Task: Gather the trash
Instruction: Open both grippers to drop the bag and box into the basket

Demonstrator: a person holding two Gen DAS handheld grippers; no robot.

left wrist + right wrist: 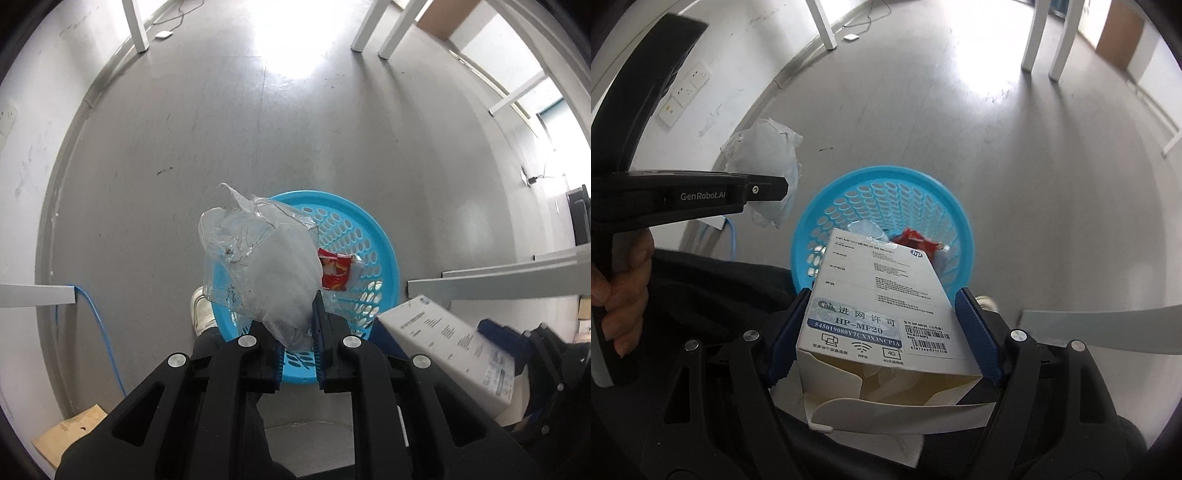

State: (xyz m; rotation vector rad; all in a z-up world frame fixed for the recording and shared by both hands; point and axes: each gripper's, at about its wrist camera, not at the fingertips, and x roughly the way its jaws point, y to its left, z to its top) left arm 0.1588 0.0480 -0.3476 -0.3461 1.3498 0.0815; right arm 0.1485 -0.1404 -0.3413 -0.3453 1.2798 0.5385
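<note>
Nearest the left wrist camera, the left claw [297,332] is clenched on a crumpled clear plastic bag with white tissue inside [266,266], its blue pads pinching the lower end of the bundle while the rest stands up above the fingers. Nearest the right wrist camera, the right claw [882,328] grips a white HP cardboard box [879,295] across its width, a pad pressed on each side; the box's near end is open, with its flaps hanging loose. A hand [624,280] wraps the left gripper's handle at the left edge of that view.

Just beyond both claws, on the grey floor [221,129], stands a round blue perforated plastic basket [369,236]. Both held items hang over its near rim. Inside it lies a red snack wrapper [334,273] with other pale scraps. A white shoe [201,310] sits beside the basket's left rim.

Farther off, a blue cable [99,332] runs along the wall, and white furniture legs [138,26] stand at the far side of the floor.
</note>
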